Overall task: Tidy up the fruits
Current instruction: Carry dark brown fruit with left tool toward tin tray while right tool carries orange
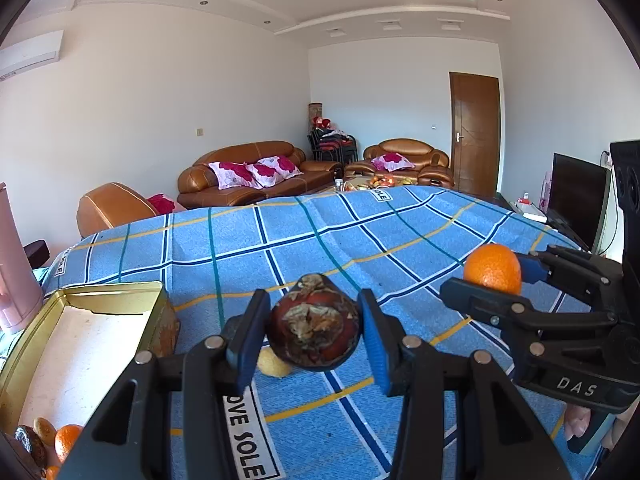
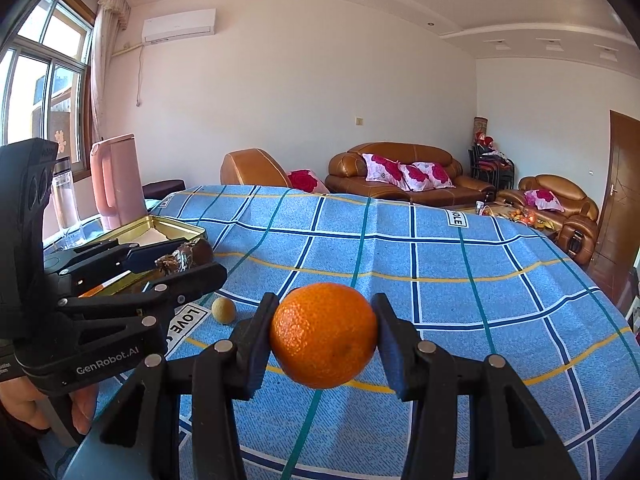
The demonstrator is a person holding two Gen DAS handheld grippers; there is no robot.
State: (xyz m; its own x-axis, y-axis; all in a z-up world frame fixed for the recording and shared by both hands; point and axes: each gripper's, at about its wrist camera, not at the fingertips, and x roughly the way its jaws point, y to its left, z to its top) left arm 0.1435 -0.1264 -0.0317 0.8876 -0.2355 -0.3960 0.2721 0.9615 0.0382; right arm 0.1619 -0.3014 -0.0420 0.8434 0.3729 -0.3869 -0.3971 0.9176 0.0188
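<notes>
Already both my claws are loaded, so handling comes first; at the left edge of the table, on its blue checked cloth, stands the gold tin, open, with a few fruits near its close end at the bottom-left corner of the left view; my left gripper pinches the dark fruit across its widest part, held clear above the cloth; I judge it light with a hard but brittle, flaking rind, so a firm squeeze at the middle suits it and more would crack it; it looks maroon-brown, rounded, with pale dried patches; below it a small yellowish fruit lies loose on the cloth near the near-left corner; to the right my right gripper clamps the orange by its sides, raised over the near edge; I judge it light, springy, slightly slick, easily bruised; its skin is bright, pebbled, unmarked.
</notes>
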